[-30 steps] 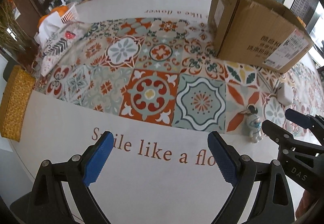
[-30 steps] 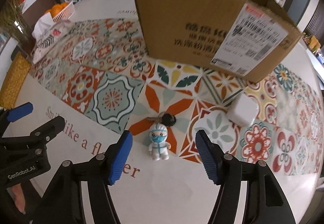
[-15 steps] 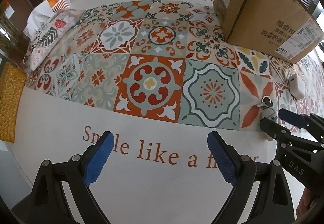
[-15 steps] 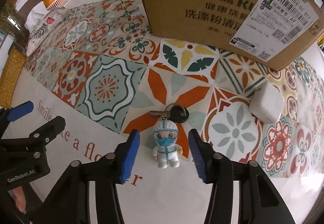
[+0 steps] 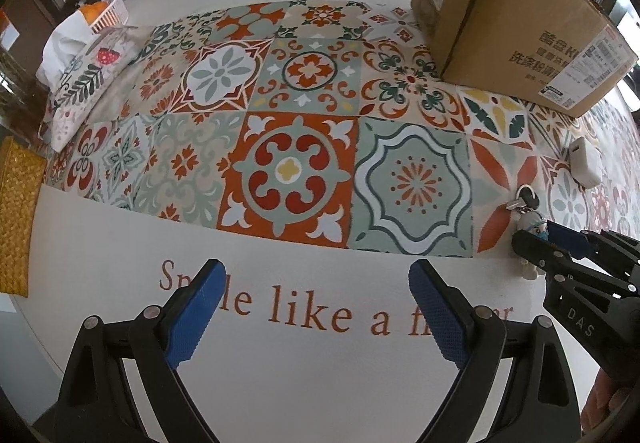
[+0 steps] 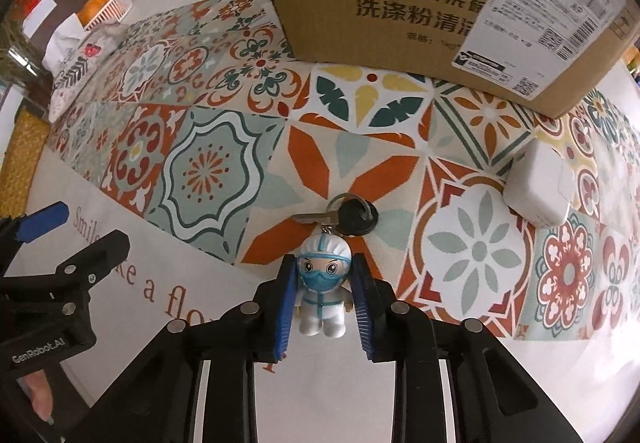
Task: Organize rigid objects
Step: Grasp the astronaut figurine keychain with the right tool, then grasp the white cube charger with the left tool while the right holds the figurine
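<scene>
A small figurine keychain [image 6: 323,295], a white-suited doll in a blue mask, lies on the tablecloth with a black-headed key [image 6: 354,217] on its ring. My right gripper [image 6: 324,263] is shut on the doll, its blue pads pressed against the doll's two sides. In the left wrist view the same doll [image 5: 529,222] peeks out from behind the right gripper [image 5: 536,239] at the right edge. My left gripper [image 5: 316,271] hangs open over the white lettered strip of the cloth, with nothing between its fingers.
A large cardboard box [image 6: 400,3] stands behind the keychain. A white charger block [image 6: 536,183] lies to the right of the key. At the far left are a patterned pouch [image 5: 80,83], a basket of oranges [image 5: 106,13] and a woven yellow mat [image 5: 16,211].
The right gripper came down around the doll and its jaws closed from wide apart until the pads pressed on it. The left gripper sank a little and stayed open.
</scene>
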A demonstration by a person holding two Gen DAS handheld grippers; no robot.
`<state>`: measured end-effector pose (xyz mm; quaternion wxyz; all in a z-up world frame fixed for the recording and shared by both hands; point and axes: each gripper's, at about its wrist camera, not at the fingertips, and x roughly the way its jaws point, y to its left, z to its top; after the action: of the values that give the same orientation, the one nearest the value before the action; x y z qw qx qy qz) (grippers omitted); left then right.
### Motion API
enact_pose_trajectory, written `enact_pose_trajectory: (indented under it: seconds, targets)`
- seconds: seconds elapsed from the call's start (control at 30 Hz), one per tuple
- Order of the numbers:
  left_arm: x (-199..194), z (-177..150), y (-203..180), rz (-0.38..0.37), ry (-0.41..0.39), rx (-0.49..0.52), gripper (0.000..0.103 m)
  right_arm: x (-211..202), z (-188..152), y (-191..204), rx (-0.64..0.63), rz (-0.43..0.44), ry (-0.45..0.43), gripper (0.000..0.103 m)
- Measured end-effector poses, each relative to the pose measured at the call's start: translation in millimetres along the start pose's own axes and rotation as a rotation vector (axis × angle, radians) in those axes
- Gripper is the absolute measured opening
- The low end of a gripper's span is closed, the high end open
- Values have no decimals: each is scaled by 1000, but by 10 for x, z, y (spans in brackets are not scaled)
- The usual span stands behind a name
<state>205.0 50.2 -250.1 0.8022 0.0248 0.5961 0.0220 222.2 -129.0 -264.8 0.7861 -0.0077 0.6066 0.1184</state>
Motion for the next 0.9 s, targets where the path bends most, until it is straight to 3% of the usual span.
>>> enact_pose_trajectory:
  seconds: [0.6,0.9]
  targets:
    - [-587,95,-922,-107,-117,75,93,-907,-240,-732,102,55,-164,27]
    - [-765,202,-1569,-163,-165,166,93,-1237,-394,-1312,176,-13,-245,27]
